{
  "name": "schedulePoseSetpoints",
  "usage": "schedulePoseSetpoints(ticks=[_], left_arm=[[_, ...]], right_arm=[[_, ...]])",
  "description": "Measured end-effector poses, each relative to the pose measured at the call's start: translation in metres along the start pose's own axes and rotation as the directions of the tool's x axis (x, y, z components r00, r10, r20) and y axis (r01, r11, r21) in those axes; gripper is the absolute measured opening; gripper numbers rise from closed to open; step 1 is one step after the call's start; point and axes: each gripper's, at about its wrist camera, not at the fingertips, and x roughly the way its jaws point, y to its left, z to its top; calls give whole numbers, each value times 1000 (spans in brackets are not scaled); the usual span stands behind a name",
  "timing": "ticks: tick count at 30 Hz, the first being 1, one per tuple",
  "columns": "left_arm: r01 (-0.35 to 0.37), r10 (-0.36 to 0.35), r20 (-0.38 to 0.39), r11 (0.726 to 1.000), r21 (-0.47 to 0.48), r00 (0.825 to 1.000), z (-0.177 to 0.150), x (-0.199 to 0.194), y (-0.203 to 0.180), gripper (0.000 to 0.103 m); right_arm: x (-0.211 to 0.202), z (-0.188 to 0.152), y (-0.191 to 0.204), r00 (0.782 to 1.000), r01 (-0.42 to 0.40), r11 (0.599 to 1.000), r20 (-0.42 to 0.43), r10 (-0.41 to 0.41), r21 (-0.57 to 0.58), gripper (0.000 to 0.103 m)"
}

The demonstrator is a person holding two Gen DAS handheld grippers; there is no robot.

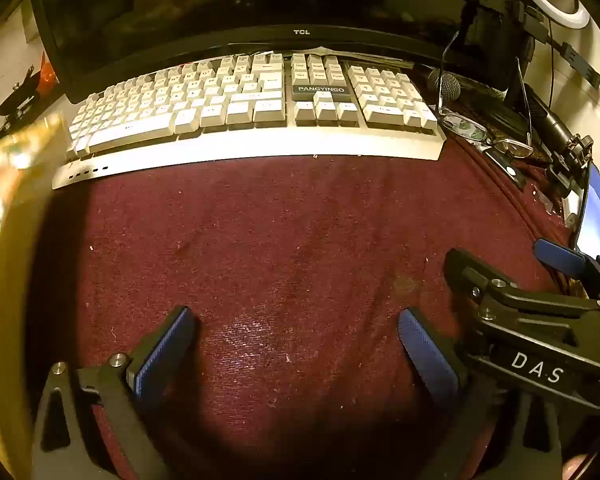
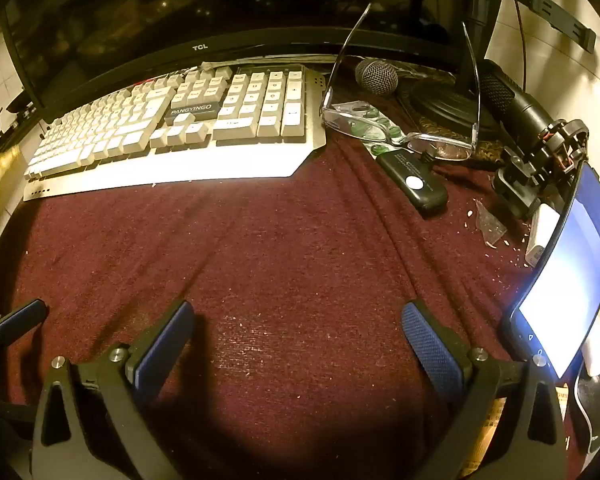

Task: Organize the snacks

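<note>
My left gripper point(image 1: 295, 332) is open and empty, low over the dark red cloth point(image 1: 283, 232) on the desk. My right gripper point(image 2: 297, 328) is open and empty too, over the same cloth point(image 2: 259, 240). The right gripper's black body also shows at the right of the left wrist view point(image 1: 540, 320), and one left finger point(image 2: 21, 316) shows at the left edge of the right wrist view. A shiny gold surface point(image 1: 3, 184), blurred, fills the left edge of the left wrist view; I cannot tell what it is. No snack is clearly visible.
A white keyboard point(image 1: 255, 108) lies at the back before a TCL monitor point(image 1: 235, 4). At the right are eyeglasses point(image 2: 400, 128), a green blister pack point(image 2: 370, 124), a small black device point(image 2: 414, 182), a microphone point(image 2: 376, 74), a lit phone point(image 2: 568, 276) on a stand and crumbs.
</note>
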Motion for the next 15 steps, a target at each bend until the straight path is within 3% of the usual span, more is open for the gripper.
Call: schedulePoseSetpoints(ticks=[15], left_arm=[[-20,20,-8,1000,6,1000,-1,-1,-3,102]], right_arm=[[-1,0,2,1000,5,1000,-1,-5,-5,103]])
